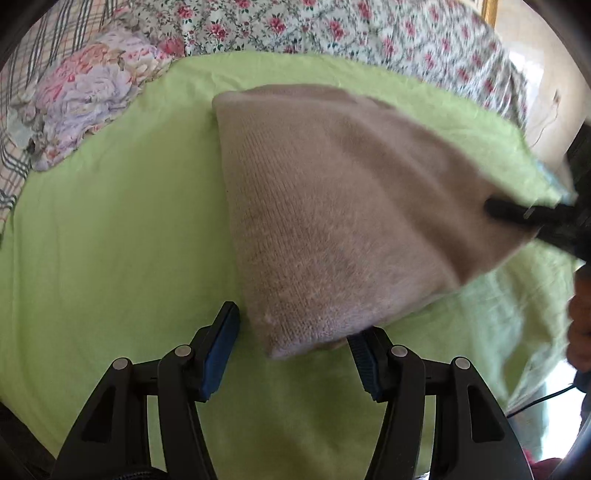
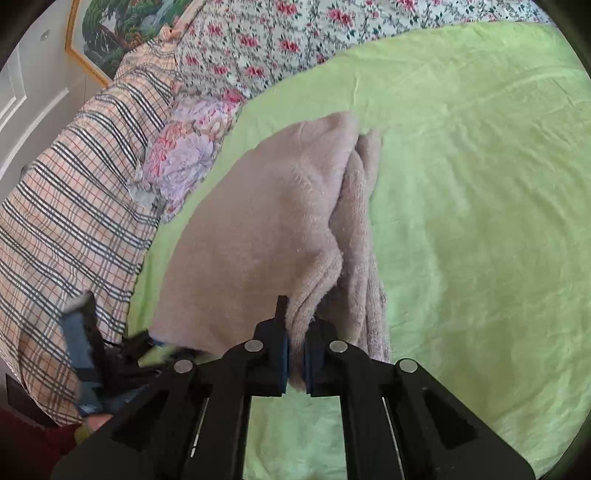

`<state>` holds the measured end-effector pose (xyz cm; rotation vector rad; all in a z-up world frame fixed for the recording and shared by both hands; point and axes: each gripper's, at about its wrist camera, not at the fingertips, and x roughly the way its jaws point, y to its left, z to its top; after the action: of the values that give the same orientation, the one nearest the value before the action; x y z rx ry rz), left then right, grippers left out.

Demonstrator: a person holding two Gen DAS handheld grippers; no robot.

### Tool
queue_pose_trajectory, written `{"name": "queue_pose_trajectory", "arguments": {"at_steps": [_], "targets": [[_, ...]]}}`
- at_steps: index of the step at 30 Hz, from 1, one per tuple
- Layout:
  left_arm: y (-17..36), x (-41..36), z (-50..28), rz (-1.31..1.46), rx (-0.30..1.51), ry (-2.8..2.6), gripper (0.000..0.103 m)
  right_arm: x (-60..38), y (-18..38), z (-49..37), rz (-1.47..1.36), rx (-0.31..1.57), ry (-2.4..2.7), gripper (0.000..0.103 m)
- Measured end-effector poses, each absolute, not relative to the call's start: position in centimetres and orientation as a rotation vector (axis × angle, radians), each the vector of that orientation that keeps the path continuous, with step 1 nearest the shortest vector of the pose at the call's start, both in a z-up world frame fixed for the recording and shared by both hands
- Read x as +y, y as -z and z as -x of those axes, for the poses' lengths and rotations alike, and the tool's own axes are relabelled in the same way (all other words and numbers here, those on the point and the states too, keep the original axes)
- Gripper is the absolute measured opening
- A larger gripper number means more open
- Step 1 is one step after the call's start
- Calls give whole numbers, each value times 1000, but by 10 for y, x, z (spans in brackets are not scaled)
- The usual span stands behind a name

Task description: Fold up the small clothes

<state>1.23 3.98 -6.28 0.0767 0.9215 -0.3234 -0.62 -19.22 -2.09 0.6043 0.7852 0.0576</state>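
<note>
Lying along the left edge of the bed are a plaid cloth and a bunched floral fabric in pink and lilac, with a rose-print bedspread running across behind them. Next to these, a lime-green sheet covers the bed's middle, and on it rests the beige knit garment, folded over into a thick, roughly triangular pad.

From the left wrist view, the left gripper hovers over the sheet with its blue pads spread; the near corner of the garment sits between the two fingers, but the left pad stands clear of the wool. Whether the right pad touches it cannot be told.

Further right, the right gripper is pinched tight on a bunched edge of the same garment, the wool squeezed between its pads and the folded layers draping away from it. In the left wrist view that gripper reaches onto the garment's right corner, blurred. A gilt-framed picture hangs on the wall behind.
</note>
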Motion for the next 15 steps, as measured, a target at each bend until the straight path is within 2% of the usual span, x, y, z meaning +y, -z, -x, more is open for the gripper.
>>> {"name": "queue_pose_trajectory", "arguments": {"at_steps": [2, 5, 6, 7, 9, 12, 15], "targets": [[51, 52, -12, -23, 900, 286, 47, -193, 6, 12, -587, 731, -74, 7], [35, 72, -7, 66, 845, 266, 44, -190, -5, 14, -512, 722, -87, 7], [35, 75, -6, 78, 843, 262, 38, -188, -2, 12, -493, 741, -81, 7], [39, 75, -7, 82, 860, 264, 28, -187, 2, 11, -483, 757, -76, 7], [54, 74, -10, 122, 947, 276, 16, -183, 9, 9, -452, 789, -51, 7], [64, 74, -8, 120, 981, 277, 15, -184, 29, 9, -389, 874, 13, 7], [66, 79, -10, 166, 996, 296, 15, -197, 50, 12, -447, 913, 35, 6]]}}
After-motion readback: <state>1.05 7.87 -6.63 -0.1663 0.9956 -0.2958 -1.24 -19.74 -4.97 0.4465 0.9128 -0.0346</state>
